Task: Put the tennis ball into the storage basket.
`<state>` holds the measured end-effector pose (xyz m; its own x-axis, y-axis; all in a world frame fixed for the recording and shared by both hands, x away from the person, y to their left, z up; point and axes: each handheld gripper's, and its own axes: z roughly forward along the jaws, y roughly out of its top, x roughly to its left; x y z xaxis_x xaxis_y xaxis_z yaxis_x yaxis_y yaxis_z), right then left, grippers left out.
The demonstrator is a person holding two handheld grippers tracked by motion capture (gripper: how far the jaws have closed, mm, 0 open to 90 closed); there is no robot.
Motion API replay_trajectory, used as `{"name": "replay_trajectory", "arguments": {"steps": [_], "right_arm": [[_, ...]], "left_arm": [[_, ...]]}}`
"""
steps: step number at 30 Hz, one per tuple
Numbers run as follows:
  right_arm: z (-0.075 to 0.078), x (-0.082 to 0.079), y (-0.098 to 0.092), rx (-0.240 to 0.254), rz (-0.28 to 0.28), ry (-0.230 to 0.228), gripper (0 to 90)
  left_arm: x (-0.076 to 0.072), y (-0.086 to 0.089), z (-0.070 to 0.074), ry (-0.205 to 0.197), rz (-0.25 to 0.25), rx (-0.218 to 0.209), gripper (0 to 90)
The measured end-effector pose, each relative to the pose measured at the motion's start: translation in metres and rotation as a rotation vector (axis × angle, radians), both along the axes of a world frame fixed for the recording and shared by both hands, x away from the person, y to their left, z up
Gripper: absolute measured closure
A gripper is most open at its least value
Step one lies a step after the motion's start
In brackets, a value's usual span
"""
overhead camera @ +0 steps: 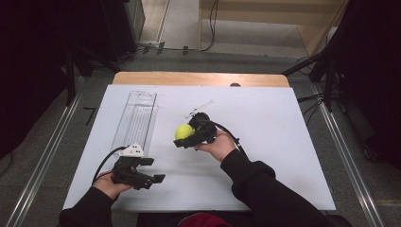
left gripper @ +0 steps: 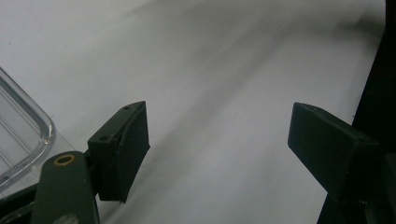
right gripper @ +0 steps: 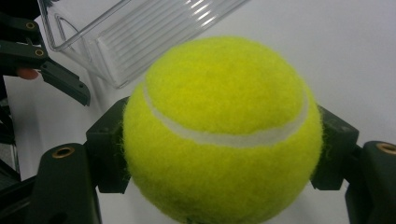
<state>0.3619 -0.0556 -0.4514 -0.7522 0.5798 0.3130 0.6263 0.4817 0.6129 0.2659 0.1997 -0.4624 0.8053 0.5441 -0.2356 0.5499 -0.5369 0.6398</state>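
Tennis ball [overhead camera: 184, 131] was clamped in my right gripper [overhead camera: 189, 135], lifted over mid-table just right of the clear tray [overhead camera: 137, 118], not yet placed there; left gripper [overhead camera: 152, 171] idled wide open, empty.

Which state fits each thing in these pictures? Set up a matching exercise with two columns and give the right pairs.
Things:
1. tennis ball
2. left tool
3. right tool
4. clear container

States:
A. lying on the white table, nothing inside
B. open, nothing between its jaws
C. yellow-green, clamped between two black jaws
D. shut on something round

Pairs: 1-C, 2-B, 3-D, 4-A
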Motion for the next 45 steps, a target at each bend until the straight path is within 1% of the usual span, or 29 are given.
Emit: {"name": "replay_trajectory", "arguments": {"steps": [1, 9, 13, 14, 20, 21, 26, 30, 32, 42, 45], "right_arm": [[0.0, 0.001, 0.001, 0.001, 0.005, -0.005, 22.8], [0.006, 0.004, 0.008, 0.013, 0.001, 0.0, 22.8], [0.01, 0.007, 0.014, 0.009, 0.011, -0.002, 22.8], [0.01, 0.008, 0.015, 0.009, 0.016, -0.01, 22.8], [0.015, 0.012, 0.02, 0.014, 0.014, -0.004, 22.8], [0.015, 0.013, 0.021, 0.012, 0.016, -0.009, 22.8], [0.018, 0.016, 0.023, 0.026, 0.008, -0.004, 22.8], [0.02, 0.019, 0.026, 0.033, -0.001, -0.006, 22.8], [0.021, 0.021, 0.027, 0.036, 0.003, -0.015, 22.8], [0.026, 0.025, 0.038, 0.033, 0.005, -0.019, 22.8], [0.027, 0.027, 0.043, 0.041, 0.004, -0.017, 22.8]], "left_arm": [[0.0, 0.0, 0.0, 0.0, -0.001, 0.0, 21.6], [0.0, -0.001, 0.0, 0.002, -0.003, -0.002, 21.5], [0.0, -0.001, 0.0, 0.001, -0.004, -0.002, 21.6], [0.0, 0.0, 0.0, -0.002, -0.004, -0.001, 21.6], [0.0, -0.001, 0.0, 0.0, -0.005, -0.003, 21.6], [0.0, -0.001, 0.0, 0.0, -0.005, -0.001, 21.6], [0.001, 0.0, 0.0, -0.002, -0.004, -0.001, 21.6], [0.001, 0.0, 0.0, -0.003, -0.005, -0.001, 21.6], [0.001, 0.0, 0.0, -0.002, -0.005, -0.001, 21.6], [0.001, 0.0, 0.001, -0.003, -0.004, -0.002, 21.6], [0.001, 0.0, 0.001, -0.003, -0.004, -0.001, 21.5]]}}
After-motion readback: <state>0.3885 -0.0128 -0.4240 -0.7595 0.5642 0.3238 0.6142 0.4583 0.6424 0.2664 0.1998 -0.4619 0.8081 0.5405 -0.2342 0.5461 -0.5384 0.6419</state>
